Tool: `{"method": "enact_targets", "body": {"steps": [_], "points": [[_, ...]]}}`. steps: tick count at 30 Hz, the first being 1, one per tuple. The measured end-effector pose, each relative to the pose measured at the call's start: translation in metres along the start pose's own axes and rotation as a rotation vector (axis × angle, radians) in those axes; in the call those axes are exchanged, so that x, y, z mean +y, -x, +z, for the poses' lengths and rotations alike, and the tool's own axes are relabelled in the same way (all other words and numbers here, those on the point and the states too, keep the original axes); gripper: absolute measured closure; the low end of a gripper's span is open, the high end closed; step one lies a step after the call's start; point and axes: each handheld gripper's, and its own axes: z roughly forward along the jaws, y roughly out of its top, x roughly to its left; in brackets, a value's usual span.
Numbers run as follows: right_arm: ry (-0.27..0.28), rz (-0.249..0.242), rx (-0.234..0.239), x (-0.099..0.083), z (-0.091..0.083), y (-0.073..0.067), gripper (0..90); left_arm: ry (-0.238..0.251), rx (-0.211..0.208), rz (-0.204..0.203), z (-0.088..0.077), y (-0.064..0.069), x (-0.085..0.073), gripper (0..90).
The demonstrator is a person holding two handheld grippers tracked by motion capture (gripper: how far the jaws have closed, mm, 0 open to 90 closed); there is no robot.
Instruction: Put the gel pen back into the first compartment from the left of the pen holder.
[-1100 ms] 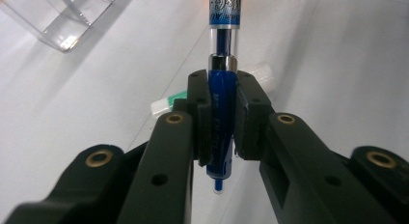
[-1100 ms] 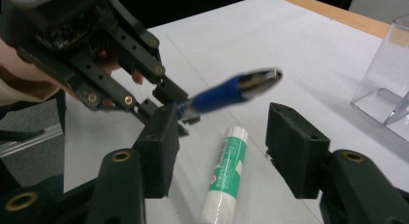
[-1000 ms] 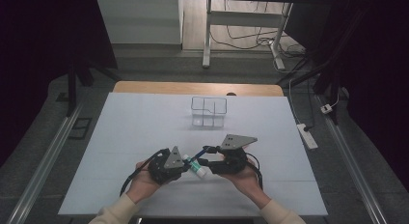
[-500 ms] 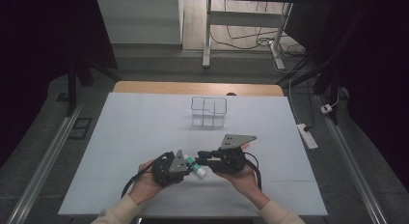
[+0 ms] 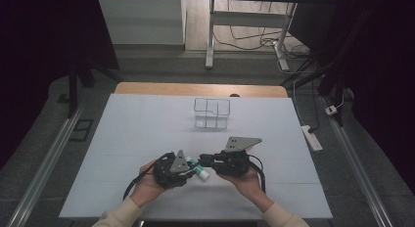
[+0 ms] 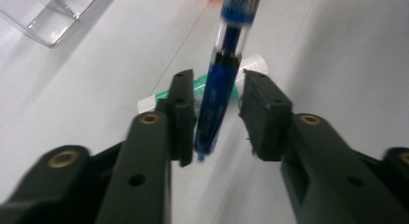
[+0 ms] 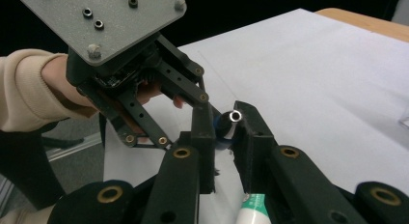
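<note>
A blue pen (image 6: 224,74) lies between the pads of my left gripper (image 6: 217,113). Those jaws have just been opening, and a gap shows on the pen's right side. My right gripper (image 7: 226,132) has just been closing and now pinches the pen's (image 7: 226,122) other end. In the high view the left gripper (image 5: 193,164) and right gripper (image 5: 203,161) meet tip to tip over the table's front middle. A green and white tube (image 5: 199,169) lies on the table under them; it also shows in the gripper views as the tube (image 6: 212,84) and the tube (image 7: 253,207).
A clear compartment box (image 5: 212,113) stands on the white table (image 5: 147,129) further back, in the middle. A power strip (image 5: 311,137) lies on the floor to the right. Bare white surface spreads left and right of the hands.
The tips of the two grippers have drawn a little closer together around the pen. Both hands have stayed where they were, and the tube has not moved.
</note>
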Motion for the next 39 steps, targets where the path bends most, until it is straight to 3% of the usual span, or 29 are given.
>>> {"method": "enact_targets", "body": {"steps": [7, 10, 20, 33, 39], "points": [[0.022, -0.004, -0.018, 0.001, -0.004, 0.001, 78.8, 0.038, 0.023, -0.082, -0.008, -0.006, -0.007, 43.1], [0.037, -0.005, -0.03, 0.001, -0.007, 0.002, 78.8, 0.056, 0.031, -0.128, -0.014, -0.011, -0.014, 39.5], [0.072, 0.004, -0.063, 0.004, -0.017, 0.007, 78.8, 0.087, 0.059, -0.242, -0.035, -0.022, -0.051, 35.7], [0.101, 0.003, -0.115, 0.007, -0.028, 0.013, 78.8, 0.093, 0.113, -0.334, -0.055, -0.028, -0.093, 33.0], [0.115, 0.006, -0.139, 0.008, -0.033, 0.018, 78.8, 0.081, 0.125, -0.354, -0.056, -0.032, -0.101, 31.0]]}}
